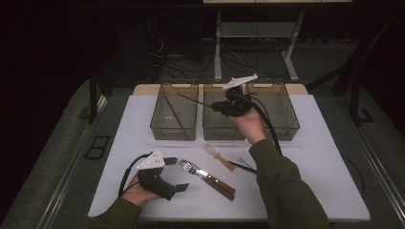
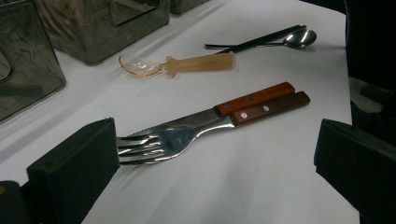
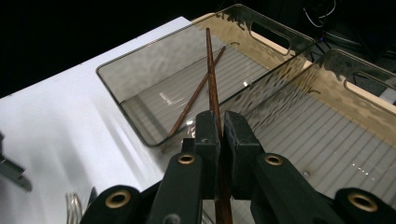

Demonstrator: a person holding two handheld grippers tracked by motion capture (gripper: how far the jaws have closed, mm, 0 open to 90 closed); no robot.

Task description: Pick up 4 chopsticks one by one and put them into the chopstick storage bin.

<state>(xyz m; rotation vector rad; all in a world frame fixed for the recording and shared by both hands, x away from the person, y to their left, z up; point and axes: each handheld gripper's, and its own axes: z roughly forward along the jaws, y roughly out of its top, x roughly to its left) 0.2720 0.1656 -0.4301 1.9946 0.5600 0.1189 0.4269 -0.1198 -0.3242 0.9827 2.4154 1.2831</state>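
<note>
Right gripper [image 3: 218, 135] clamps chopstick [image 3: 212, 79], tip aimed at left bin [image 3: 140, 100] where 1 chopstick [image 3: 196, 95] lies: likely pairing. Left gripper [image 2: 215, 158] open, resting near fork [image 2: 159, 142].

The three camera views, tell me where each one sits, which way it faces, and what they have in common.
High view: above the person's side, looking forward and down on the white table and three bins; both forearms, the left gripper and right gripper show.
Left gripper view: rides the left gripper, low over the table, facing the fork, knife and plastic spoon; its open jaws show.
Right gripper view: rides the right gripper, facing the leftmost bin; its jaws pinch a chopstick.
Shared: high and left gripper views both show the fork.
</note>
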